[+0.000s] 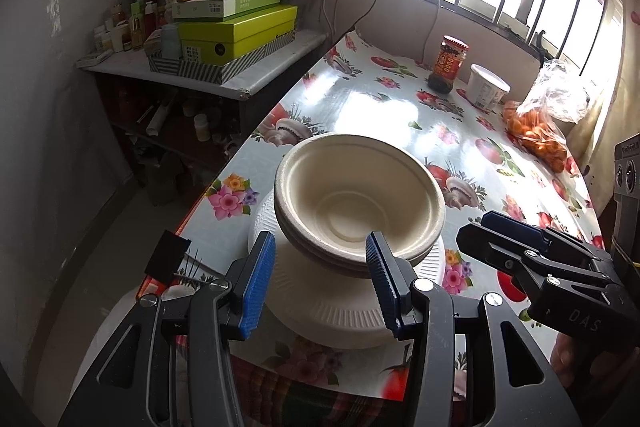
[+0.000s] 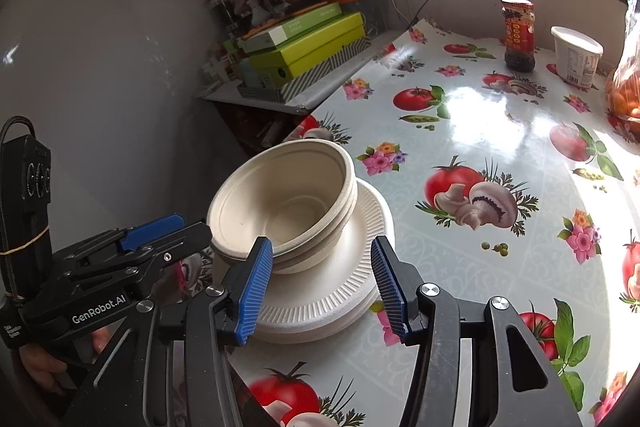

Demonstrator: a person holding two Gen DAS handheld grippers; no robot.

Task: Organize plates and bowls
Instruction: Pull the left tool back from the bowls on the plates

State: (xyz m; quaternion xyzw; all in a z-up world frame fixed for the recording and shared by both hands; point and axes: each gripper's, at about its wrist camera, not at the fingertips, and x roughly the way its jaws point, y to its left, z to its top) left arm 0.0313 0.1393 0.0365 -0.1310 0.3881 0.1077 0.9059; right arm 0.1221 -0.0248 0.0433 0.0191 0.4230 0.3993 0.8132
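A stack of beige paper bowls (image 1: 360, 199) sits on a stack of white ribbed plates (image 1: 332, 303) at the near left edge of the table. In the right wrist view the bowls (image 2: 284, 199) rest on the plates (image 2: 340, 287) too. My left gripper (image 1: 320, 279) is open and empty, its blue pads either side of the near rim of the stack, just in front of it. My right gripper (image 2: 320, 287) is open and empty, over the near part of the plates. Each gripper shows in the other's view: the right one (image 1: 532, 255) and the left one (image 2: 132, 247).
The table wears a glossy oilcloth (image 2: 500, 147) with tomato and mushroom prints. At the far end stand a red-labelled jar (image 1: 448, 65), a white tub (image 1: 486, 87) and a bag of oranges (image 1: 540, 131). A cluttered shelf with green boxes (image 1: 236, 35) stands left of the table.
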